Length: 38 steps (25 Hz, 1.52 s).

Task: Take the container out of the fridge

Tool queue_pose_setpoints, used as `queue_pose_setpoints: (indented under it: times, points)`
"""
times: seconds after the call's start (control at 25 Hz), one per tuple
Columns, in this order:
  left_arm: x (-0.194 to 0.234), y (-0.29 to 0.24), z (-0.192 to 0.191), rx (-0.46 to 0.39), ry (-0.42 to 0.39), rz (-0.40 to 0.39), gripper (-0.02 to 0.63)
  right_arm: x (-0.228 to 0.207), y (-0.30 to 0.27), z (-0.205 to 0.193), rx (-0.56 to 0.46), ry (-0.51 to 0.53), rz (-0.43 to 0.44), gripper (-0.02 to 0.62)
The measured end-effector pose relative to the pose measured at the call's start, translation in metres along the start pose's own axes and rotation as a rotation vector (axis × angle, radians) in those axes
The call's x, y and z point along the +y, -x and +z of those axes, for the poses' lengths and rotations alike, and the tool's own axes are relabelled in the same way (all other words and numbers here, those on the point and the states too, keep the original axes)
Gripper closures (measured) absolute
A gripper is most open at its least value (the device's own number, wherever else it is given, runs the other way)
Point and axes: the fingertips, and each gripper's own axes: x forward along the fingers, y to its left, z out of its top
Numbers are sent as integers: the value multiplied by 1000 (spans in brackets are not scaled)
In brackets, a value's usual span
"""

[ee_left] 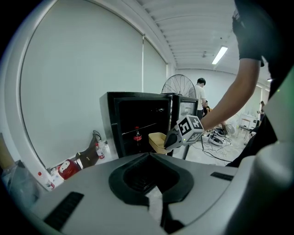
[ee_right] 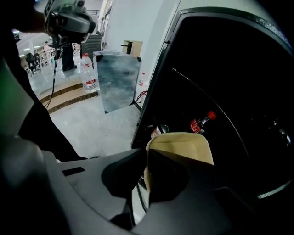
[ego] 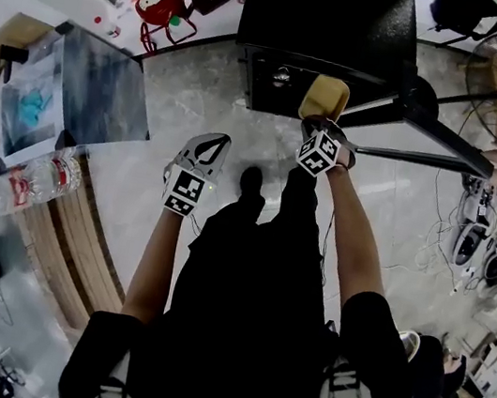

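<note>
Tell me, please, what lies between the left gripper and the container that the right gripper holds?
Nothing: the head view shows only bare floor between the left gripper and the tan container in the right gripper.

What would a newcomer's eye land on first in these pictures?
The tan container, clamped in the right claw at the mouth of the open black fridge. Next, a red-capped cola bottle inside the fridge, and the left claw, empty, over the floor.
</note>
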Motion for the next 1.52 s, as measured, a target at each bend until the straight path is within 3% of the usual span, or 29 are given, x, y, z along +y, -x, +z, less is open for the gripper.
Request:
queue_pose_setpoints:
  times: [0.24,0.52,1.04,1.52]
  points:
    - [-2,6,0,10,-13,-16,586,13,24,2,-11,-5,0,576]
    - [-15,10,22,-15,-21,25,586,23,40,-2,-32,35,30,576]
    - [-87,29,30,-15,44,123,586,42,87,-19,-96,171,92,575]
    - [-155,55,25,-5,45,172,586,75,128,-49,-135,238,114,575]
